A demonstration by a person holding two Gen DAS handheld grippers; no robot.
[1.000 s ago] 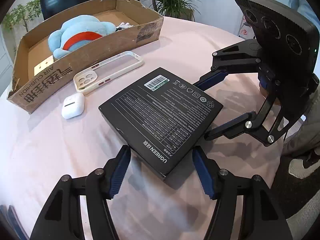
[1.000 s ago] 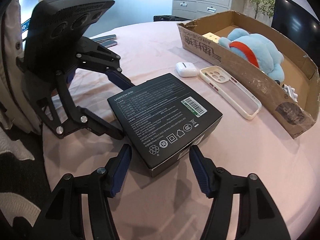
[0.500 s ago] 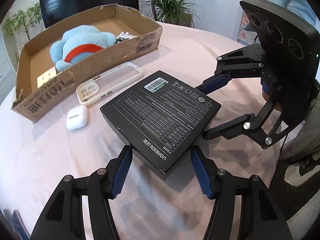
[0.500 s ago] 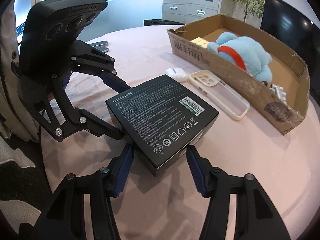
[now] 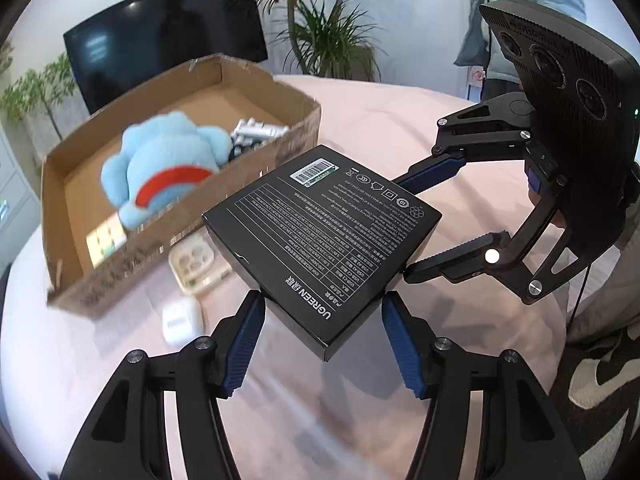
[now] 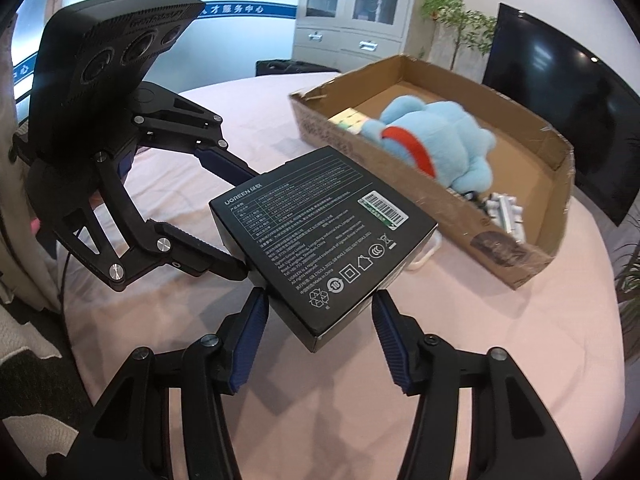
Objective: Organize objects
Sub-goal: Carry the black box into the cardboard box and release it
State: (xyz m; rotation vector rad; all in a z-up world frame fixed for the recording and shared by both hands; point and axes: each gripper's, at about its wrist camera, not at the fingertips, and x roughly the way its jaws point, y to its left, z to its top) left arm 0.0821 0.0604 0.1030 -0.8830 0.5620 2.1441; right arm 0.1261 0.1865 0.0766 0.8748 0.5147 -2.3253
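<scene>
A flat black UGREEN box [image 5: 320, 236] hangs in the air above the pink table, held at opposite corners by both grippers. My left gripper [image 5: 322, 328] is shut on its near corner in the left wrist view. My right gripper [image 6: 316, 320] is shut on the opposite corner [image 6: 324, 240]. Each gripper shows in the other's view, the right gripper [image 5: 432, 216] and the left gripper [image 6: 228, 220]. The box is level with the rim of the cardboard tray [image 5: 120, 280], close to its long side.
The cardboard tray [image 6: 516, 264] holds a blue plush toy [image 5: 160, 164], a colour cube [image 5: 105, 238] and white plugs [image 5: 252, 136]. A cream phone case [image 5: 196, 266] and a white earbud case [image 5: 182, 320] lie on the table by the tray. A person stands behind.
Both grippers have lifted the black box off the table and carried it up toward the cardboard tray. The phone case and earbud case stayed on the table.
</scene>
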